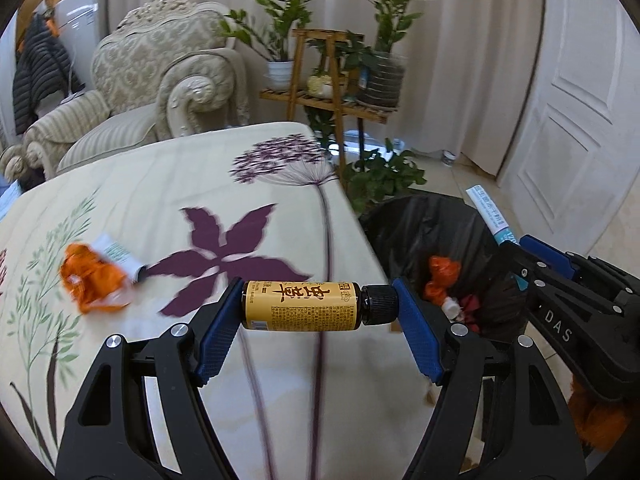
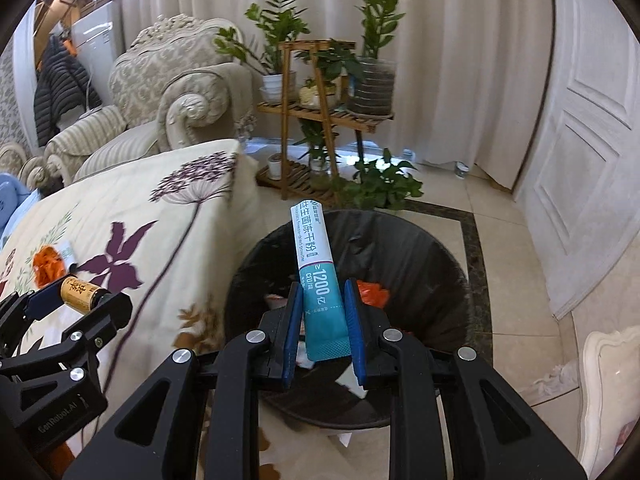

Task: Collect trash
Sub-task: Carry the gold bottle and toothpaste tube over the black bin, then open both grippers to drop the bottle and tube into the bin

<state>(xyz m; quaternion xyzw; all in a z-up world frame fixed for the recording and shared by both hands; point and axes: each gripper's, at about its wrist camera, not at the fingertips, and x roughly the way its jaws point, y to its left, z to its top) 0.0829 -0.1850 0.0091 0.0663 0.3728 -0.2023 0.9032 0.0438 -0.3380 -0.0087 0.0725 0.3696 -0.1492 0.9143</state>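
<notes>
While right gripper (image 2: 322, 330) pinches packet (image 2: 316, 276), bin (image 2: 452, 256) below

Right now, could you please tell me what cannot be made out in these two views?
- Bin contents: right wrist view, mostly hidden by the packet and right gripper; its near rim too.
- Orange wrapper and the tube beside it: left wrist view, motion-blurred, print unreadable.
- Bottle small print: too small.
- Orange item: left wrist view, covered by the right gripper's body.

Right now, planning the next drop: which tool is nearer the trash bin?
Right. The right tool hangs over the trash bin; the left tool is above the table beside it.
</notes>
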